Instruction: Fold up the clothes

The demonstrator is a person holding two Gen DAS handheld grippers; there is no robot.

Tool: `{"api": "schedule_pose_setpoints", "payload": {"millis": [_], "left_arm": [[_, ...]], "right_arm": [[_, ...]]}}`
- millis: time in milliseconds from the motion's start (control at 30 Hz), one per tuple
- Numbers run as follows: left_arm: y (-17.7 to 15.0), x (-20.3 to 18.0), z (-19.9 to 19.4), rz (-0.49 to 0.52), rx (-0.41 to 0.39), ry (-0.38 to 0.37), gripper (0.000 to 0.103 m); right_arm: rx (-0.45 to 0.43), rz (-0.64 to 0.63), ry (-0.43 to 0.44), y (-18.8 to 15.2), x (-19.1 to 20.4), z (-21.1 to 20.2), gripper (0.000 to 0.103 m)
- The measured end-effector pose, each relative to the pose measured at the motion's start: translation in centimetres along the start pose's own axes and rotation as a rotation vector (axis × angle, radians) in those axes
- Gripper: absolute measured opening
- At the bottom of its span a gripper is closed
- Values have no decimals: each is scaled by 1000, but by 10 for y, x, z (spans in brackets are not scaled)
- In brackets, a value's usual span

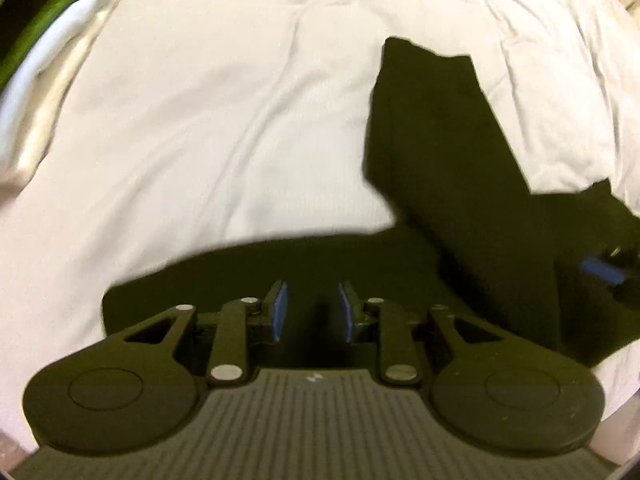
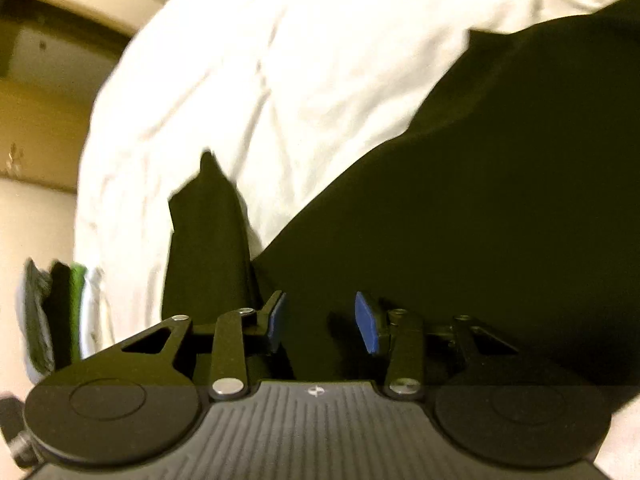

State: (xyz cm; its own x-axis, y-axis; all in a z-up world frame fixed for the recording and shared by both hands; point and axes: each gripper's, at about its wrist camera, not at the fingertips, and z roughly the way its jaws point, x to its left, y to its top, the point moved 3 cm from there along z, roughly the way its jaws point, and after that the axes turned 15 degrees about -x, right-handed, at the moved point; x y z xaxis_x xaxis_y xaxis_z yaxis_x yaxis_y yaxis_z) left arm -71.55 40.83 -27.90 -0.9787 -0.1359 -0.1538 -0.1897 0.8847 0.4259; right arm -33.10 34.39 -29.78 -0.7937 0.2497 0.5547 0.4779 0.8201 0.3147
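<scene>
Black linkages and blue pads of the left gripper [image 1: 311, 312] at the near edge of the left wrist view, jaws parted with an empty gap between the pads [image 1: 280, 310], poised over dark cloth without pinching it. Just beyond, a dark garment [image 1: 452, 184] spread flat on a white bedsheet [image 1: 208, 128], one long narrow flap reaching away toward the far right. Blue pad of the right gripper [image 1: 602, 270] peeking in at the right edge of that same view, low over the garment's right side. Farther off at the upper left, a stack of clothes [image 1: 60, 36], white and green layers, blurred.

Same near-to-far order from the right wrist: right gripper [image 2: 320, 320] with jaws spread somewhat wider, pads [image 2: 368, 322] clear of the fabric, nothing between them. Dark garment [image 2: 480, 220] filling the right half, a narrow dark strip running up on the left. White bedsheet [image 2: 248, 92] wrinkled beyond. Stack of clothes [image 2: 68, 312] at the left edge, grey, black, green and white, smeared by blur. Pale wall [image 2: 36, 128] farthest back.
</scene>
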Motion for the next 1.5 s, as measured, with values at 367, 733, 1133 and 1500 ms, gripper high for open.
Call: {"api": "schedule_pose_setpoints", "payload": {"millis": [367,733,1133,1500], "left_arm": [[75,-30,74,18,21,-144,48],[78,-14,60,-80,-156,-341,0],[-83,147,-52,-400,-86,194,6],[-58,-31,-55,-51,-283,-101,50]], "right_arm": [[22,234,71,-10,-5,21,57],[-29,7,250,-25,54,36,6],[378,-261,440,-127,95,22,57],[-121,-47,168,-51,-81,-70,57]]}}
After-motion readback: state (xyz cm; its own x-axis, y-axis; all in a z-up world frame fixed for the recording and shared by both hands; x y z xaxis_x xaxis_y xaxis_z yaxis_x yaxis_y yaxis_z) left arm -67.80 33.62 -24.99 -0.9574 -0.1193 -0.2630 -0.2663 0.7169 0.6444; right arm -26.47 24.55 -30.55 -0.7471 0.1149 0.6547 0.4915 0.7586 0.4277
